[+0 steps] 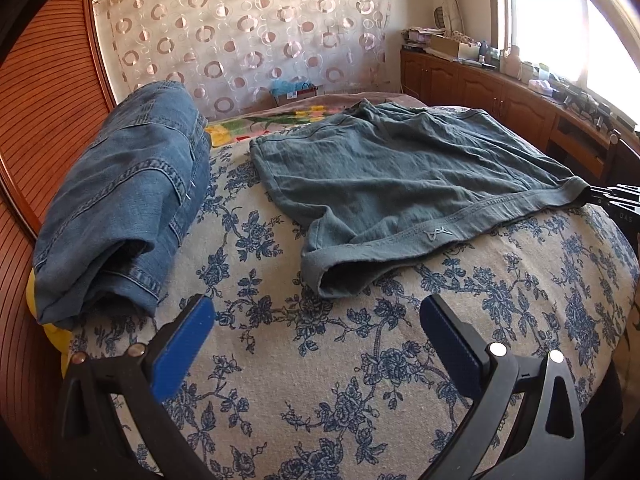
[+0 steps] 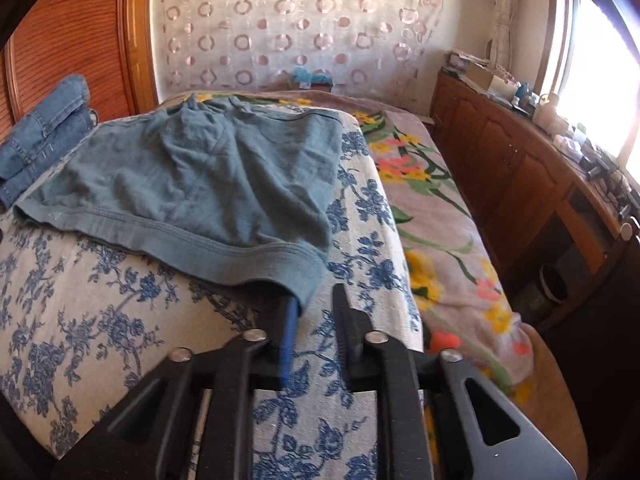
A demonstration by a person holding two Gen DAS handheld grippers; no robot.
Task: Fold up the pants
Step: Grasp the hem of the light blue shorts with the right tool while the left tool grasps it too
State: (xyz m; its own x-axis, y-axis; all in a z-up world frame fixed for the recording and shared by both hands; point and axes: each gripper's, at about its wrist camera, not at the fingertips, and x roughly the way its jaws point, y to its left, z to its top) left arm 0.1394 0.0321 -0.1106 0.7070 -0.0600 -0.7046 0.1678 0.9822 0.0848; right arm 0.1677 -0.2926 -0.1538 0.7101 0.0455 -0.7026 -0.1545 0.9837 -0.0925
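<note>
Only teal shorts (image 1: 400, 184) atop bedspread (image 1: 320, 360)

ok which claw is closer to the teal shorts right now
Right. The right claw is at the waistband corner of the teal shorts, one finger tucked under the fabric. The left claw is open, short of the near hem, not touching.

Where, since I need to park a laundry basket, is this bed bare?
Largest patch: the blue-flowered cover in front of the teal shorts and folded jeans. A narrow strip runs between those two. The pink flowered blanket, between cover and cabinet, is bare too. Crowded: the cabinet top under the window.
</note>
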